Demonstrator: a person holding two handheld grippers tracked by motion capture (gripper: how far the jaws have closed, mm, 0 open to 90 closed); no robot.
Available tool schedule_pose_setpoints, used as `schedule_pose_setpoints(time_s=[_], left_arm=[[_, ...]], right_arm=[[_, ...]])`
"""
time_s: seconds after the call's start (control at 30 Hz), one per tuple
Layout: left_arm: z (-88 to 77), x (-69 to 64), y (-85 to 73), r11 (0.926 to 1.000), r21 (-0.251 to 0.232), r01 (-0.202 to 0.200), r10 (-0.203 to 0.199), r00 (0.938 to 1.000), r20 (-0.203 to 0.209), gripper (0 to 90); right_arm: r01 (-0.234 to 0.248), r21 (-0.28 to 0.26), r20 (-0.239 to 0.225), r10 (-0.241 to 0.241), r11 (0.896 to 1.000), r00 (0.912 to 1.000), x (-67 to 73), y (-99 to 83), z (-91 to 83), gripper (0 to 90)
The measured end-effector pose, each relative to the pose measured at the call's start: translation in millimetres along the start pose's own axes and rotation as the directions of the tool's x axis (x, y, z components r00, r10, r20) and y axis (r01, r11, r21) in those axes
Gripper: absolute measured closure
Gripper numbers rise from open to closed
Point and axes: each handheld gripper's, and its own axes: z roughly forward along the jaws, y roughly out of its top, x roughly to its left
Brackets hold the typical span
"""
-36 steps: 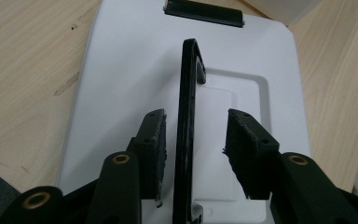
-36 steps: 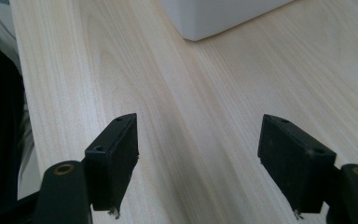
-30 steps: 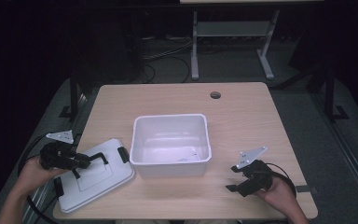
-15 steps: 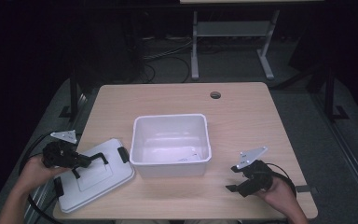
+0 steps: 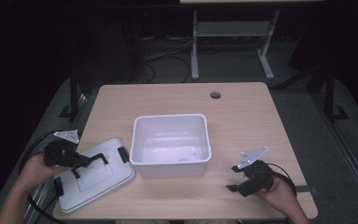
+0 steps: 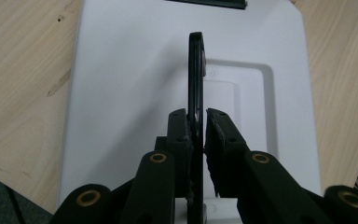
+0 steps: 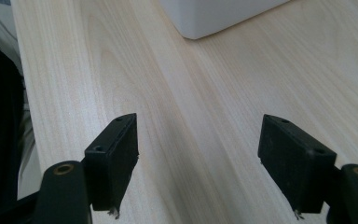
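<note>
A white lid with a black handle lies flat on the table's front left. My left gripper reaches over it from the left. In the left gripper view the jaws have just been closing on the upright handle, and the pads now press it from both sides above the lid. A white open bin stands mid-table. My right gripper rests at the front right, held by a hand. It is open over bare wood, with the bin's corner beyond.
The light wooden table has a round cable hole near its far edge. Black latches sit on the lid's ends. A metal stand and cables lie on the dark floor behind.
The left jaws have drawn together on the lid's handle. Both hands have stayed where they were, and the lid and bin have not moved.
</note>
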Motion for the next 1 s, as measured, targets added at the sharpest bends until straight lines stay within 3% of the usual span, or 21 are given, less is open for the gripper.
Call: schedule_pose_setpoints(time_s=[0.37,1.0], left_arm=[[0.9,-2.3,5.4,0.9989,0.045,-0.012,0.012,0.9998,-0.013,79.8],[0.7,-3.4,7.7,0.9988,0.046,-0.018,0.018,0.9998,0.004,84.1]], right_arm=[[0.018,0.009,0.003,-0.018,1.000,0.9998,0.4,-0.3,2.2,28.1],[0.026,0.009,0.001,-0.026,1.000,0.9997,0.6,0.0,4.0,28.1]])
